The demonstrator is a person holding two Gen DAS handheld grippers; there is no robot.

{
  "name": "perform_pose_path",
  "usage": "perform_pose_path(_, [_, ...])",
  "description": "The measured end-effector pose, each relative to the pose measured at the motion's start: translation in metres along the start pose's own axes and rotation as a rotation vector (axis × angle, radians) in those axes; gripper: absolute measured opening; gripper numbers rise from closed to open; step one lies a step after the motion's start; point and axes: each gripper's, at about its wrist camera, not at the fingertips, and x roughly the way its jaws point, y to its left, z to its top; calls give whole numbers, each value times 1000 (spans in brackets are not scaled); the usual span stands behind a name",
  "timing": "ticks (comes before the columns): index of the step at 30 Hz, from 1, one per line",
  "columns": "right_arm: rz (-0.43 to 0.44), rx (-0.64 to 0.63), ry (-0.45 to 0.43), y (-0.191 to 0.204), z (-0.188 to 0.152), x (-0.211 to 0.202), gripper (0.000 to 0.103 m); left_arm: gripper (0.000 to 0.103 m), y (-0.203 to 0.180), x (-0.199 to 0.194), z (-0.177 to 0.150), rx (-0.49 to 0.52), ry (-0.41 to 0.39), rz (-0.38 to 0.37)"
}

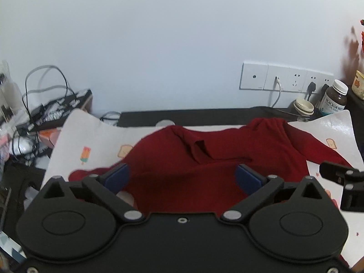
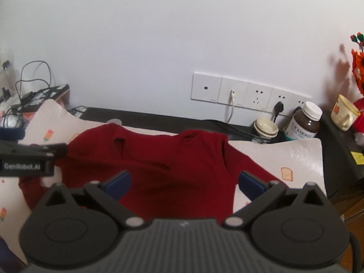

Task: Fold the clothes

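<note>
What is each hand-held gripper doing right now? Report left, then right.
Left hand-held gripper: open, holding nothing, above the red sweater.
Right hand-held gripper: open, holding nothing, above the same sweater.

A dark table [image 2: 145, 117] is carrying a pale printed mat [image 2: 295, 157], which is lying across most of it. A red sweater [image 2: 173, 166] is lying spread out on the mat. Behind the mat's right corner, against the wall, a brown supplement bottle [image 2: 304, 122] and a cream lidded jar [image 2: 266, 127] are standing together.
</note>
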Motion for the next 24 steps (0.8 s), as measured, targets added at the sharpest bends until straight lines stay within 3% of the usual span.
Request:
perform_pose_path(11, [7,12,42,2,-13,16,101,102,21,33,-20,-38,98,14])
perform_pose_path(15, [47,15,59,-2,-28,28,101,103,28,49,-41,-51,126,7])
perform_pose_path(19, [9,0,136,-20,-61,50,99,103,41,70,-72,-84,209,27])
perform_pose_path(24, [-17,44,290,-62,-114,76,74,102,54,93,-109,-112,301,46])
